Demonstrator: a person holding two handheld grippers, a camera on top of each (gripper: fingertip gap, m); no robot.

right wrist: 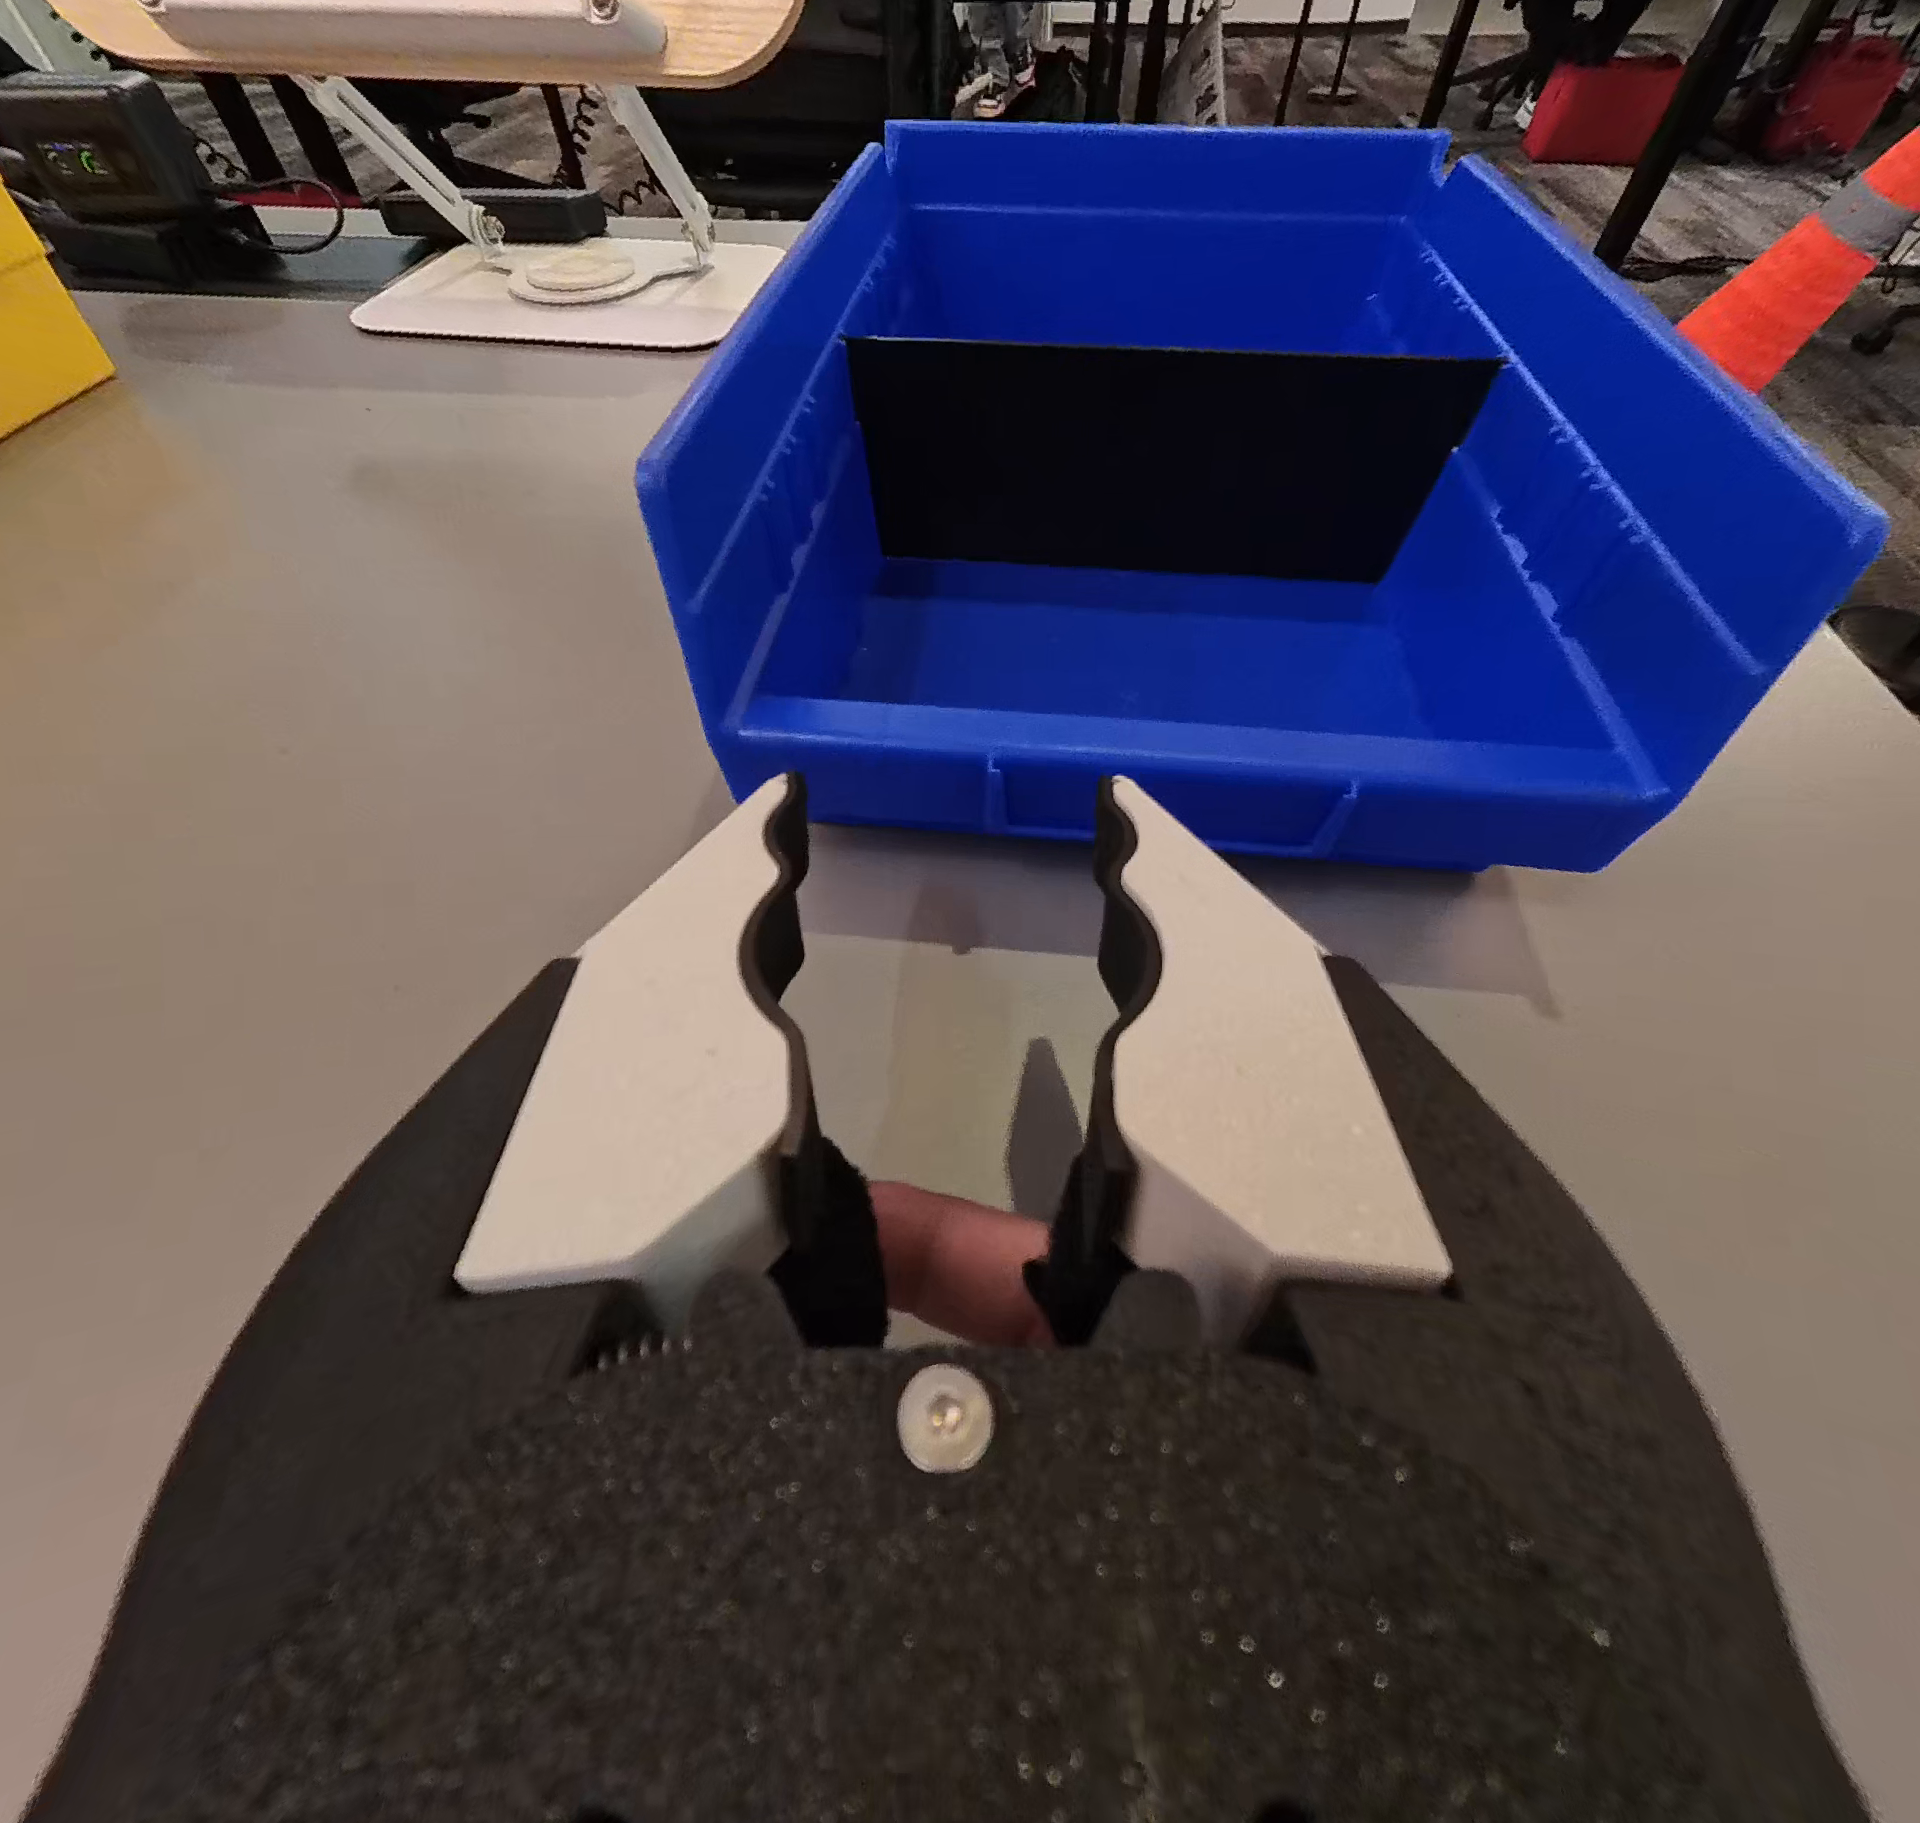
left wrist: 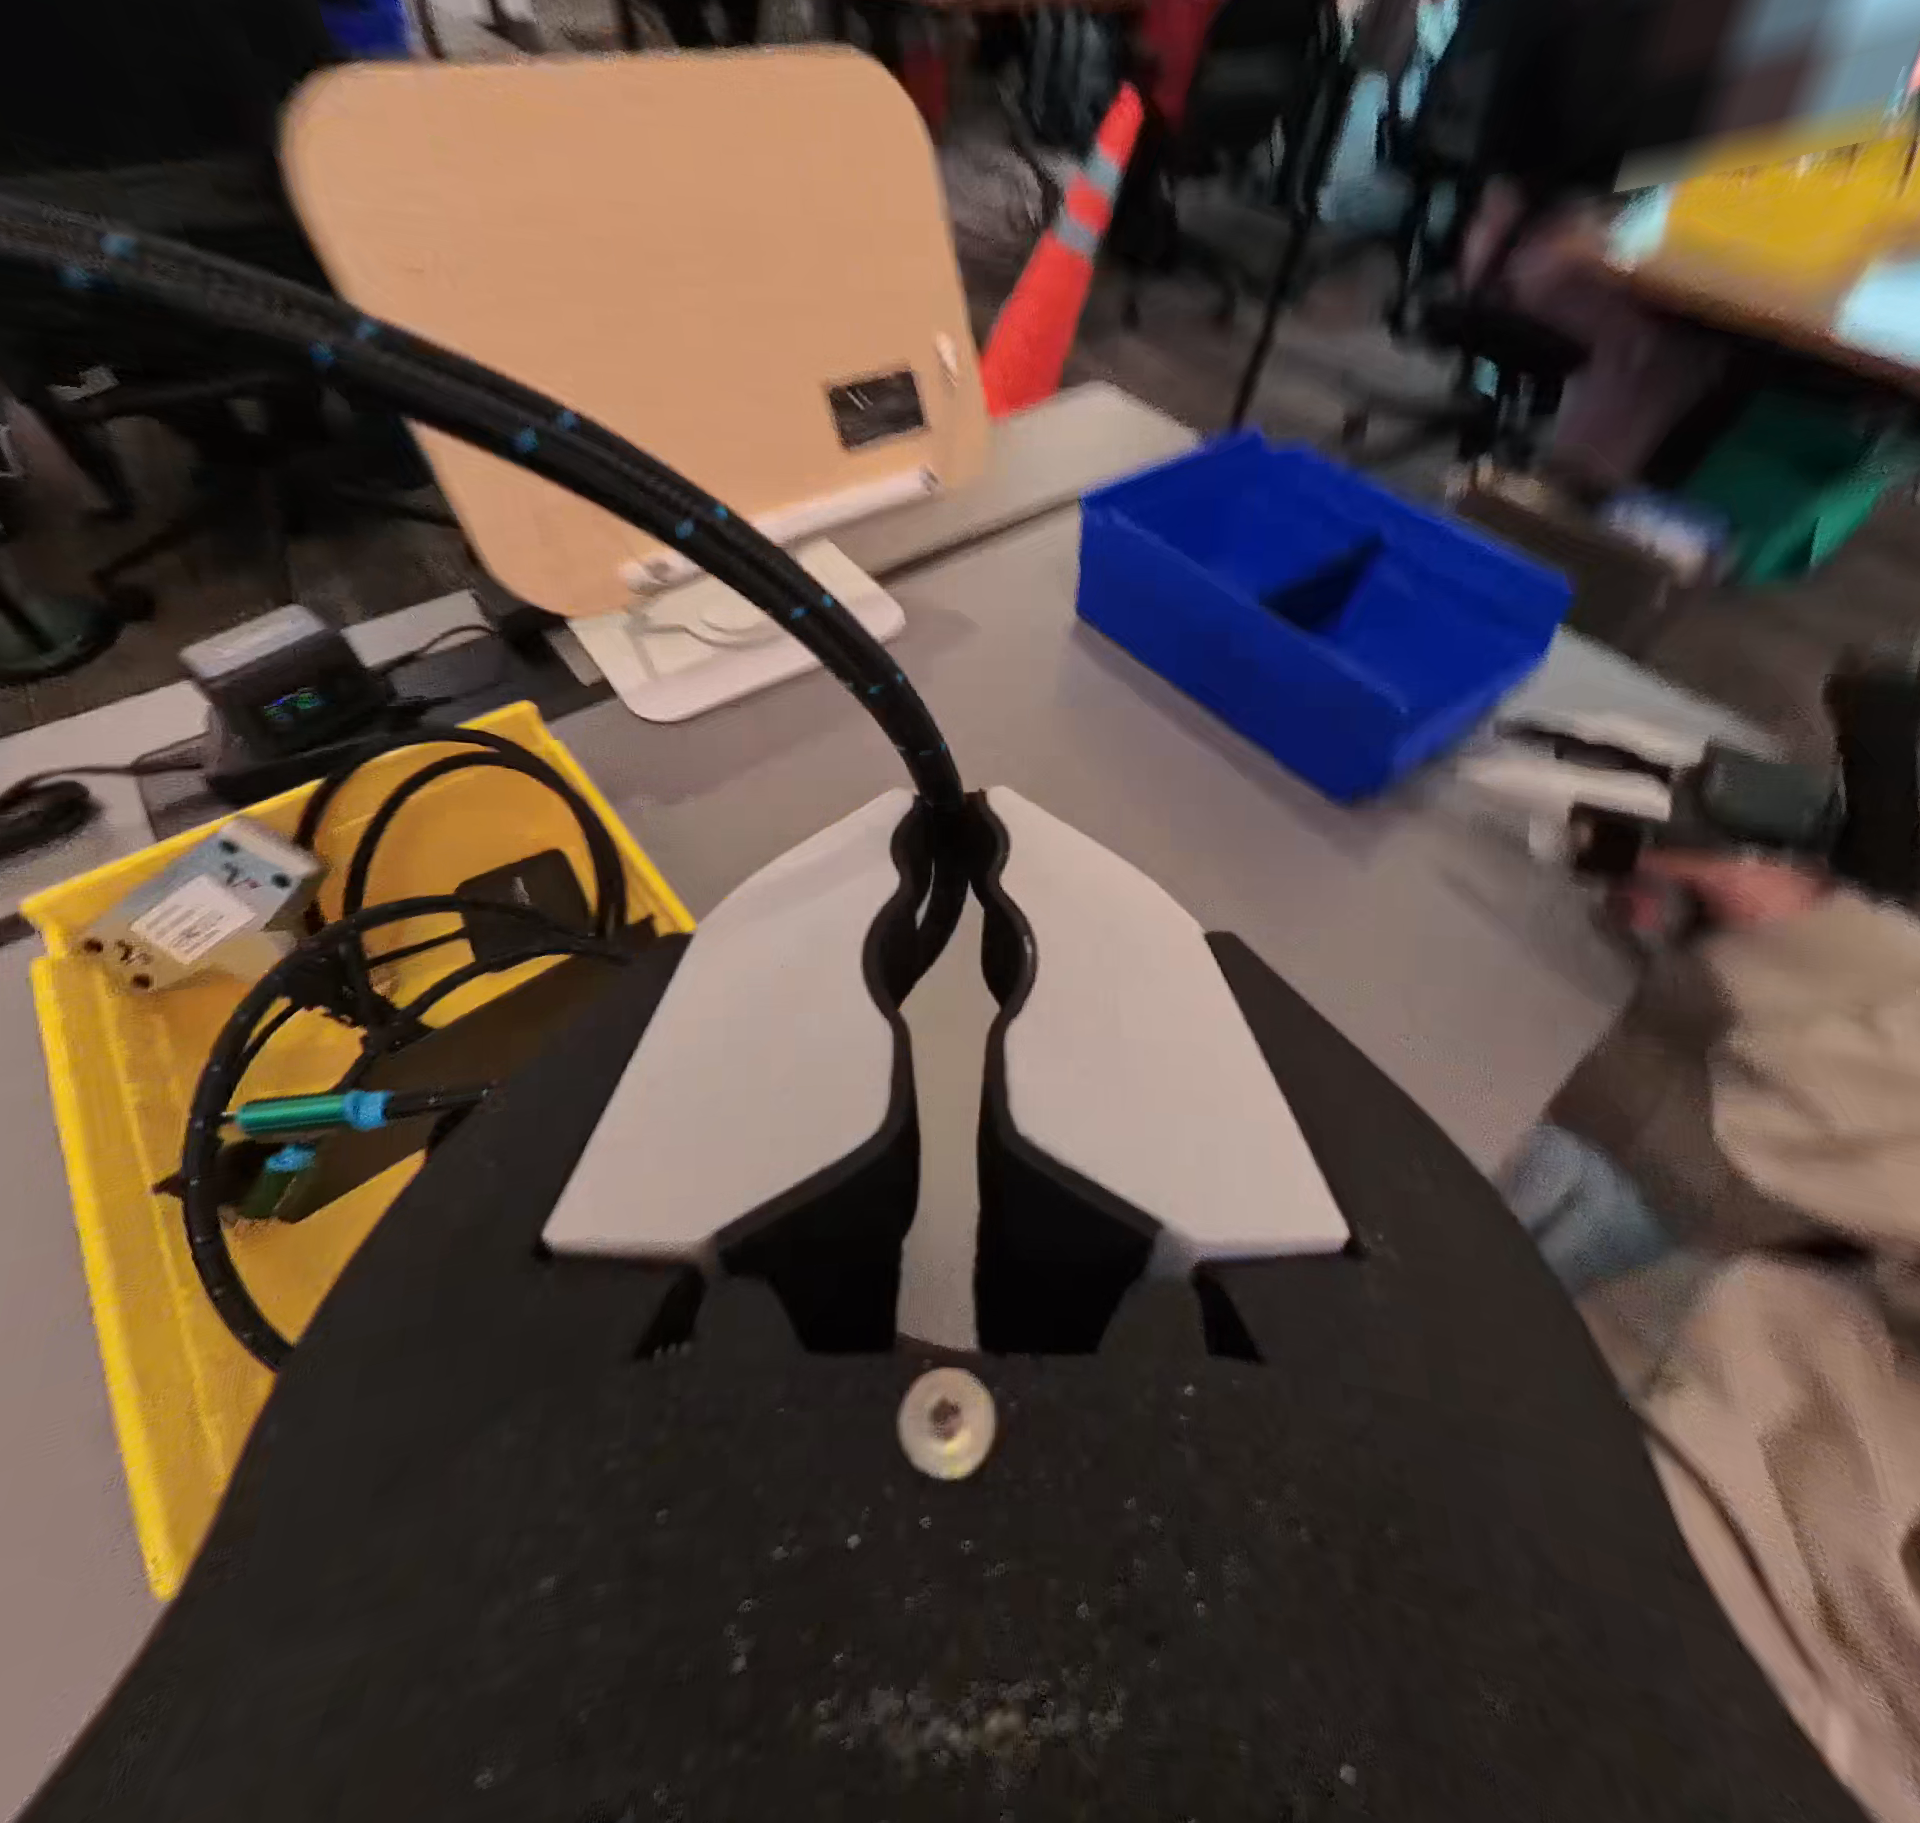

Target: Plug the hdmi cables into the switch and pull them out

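Observation:
My left gripper [left wrist: 951, 817] is shut on a black braided HDMI cable [left wrist: 582, 464] with blue flecks. The cable arcs up and off to the left edge of the view. To the left, a yellow bin [left wrist: 114, 1150] holds a silver HDMI switch [left wrist: 197, 900], coiled black cables [left wrist: 416, 900] and a connector with a green shell [left wrist: 301, 1113]. My right gripper [right wrist: 951, 817] is open and empty, low over the grey table, just in front of the blue bin [right wrist: 1195, 786]. The right gripper also shows blurred at the right of the left wrist view [left wrist: 1704, 817].
The blue bin [left wrist: 1309, 620] has a dark divider [right wrist: 1153, 464] and nothing in its front part. A wooden board on a white stand [left wrist: 634, 319] stands at the back. A small device with a lit screen [left wrist: 281, 693] sits behind the yellow bin. An orange cone [left wrist: 1060, 267] stands beyond the table. Across from one pair of fingers to the other is roughly 50 cm.

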